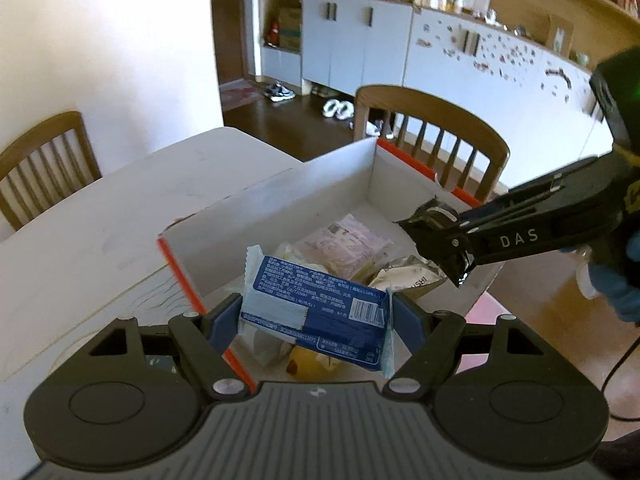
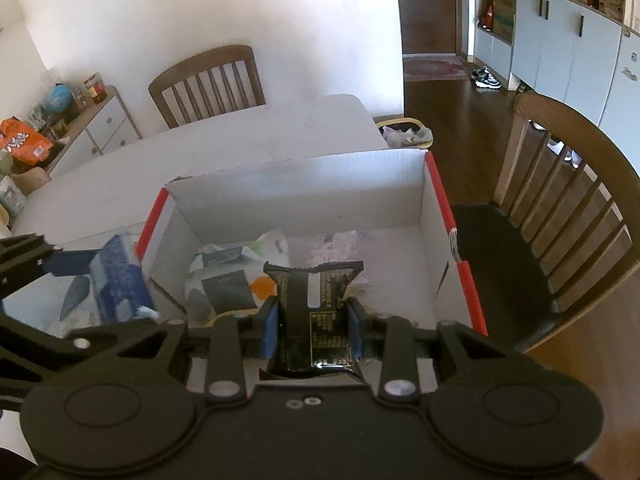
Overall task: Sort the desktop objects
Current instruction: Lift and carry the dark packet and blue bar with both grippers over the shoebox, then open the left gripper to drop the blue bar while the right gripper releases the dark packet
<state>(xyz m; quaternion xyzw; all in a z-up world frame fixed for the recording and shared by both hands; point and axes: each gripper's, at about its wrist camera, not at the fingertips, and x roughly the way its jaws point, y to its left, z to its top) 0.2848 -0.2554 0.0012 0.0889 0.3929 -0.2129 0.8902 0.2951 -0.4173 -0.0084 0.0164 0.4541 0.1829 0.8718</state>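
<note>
Both grippers clamp snack packets: left [image 1: 316, 312] blue [image 1: 316, 308], right [image 2: 312, 324] black [image 2: 312, 320], seemingly over box [image 2: 304, 184].

a home dining room: wooden chairs [image 2: 208, 82], white table [image 2: 240, 144], cabinets [image 1: 356, 44], shoes [image 1: 280, 91].

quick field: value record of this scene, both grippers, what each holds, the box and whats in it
left gripper: shut on blue snack packet, held over the box's near edge
right gripper: shut on black snack packet, held above the box
box: open, white walls, red edges, on white table
box contents: several snack packets, among them a pink packet
</note>
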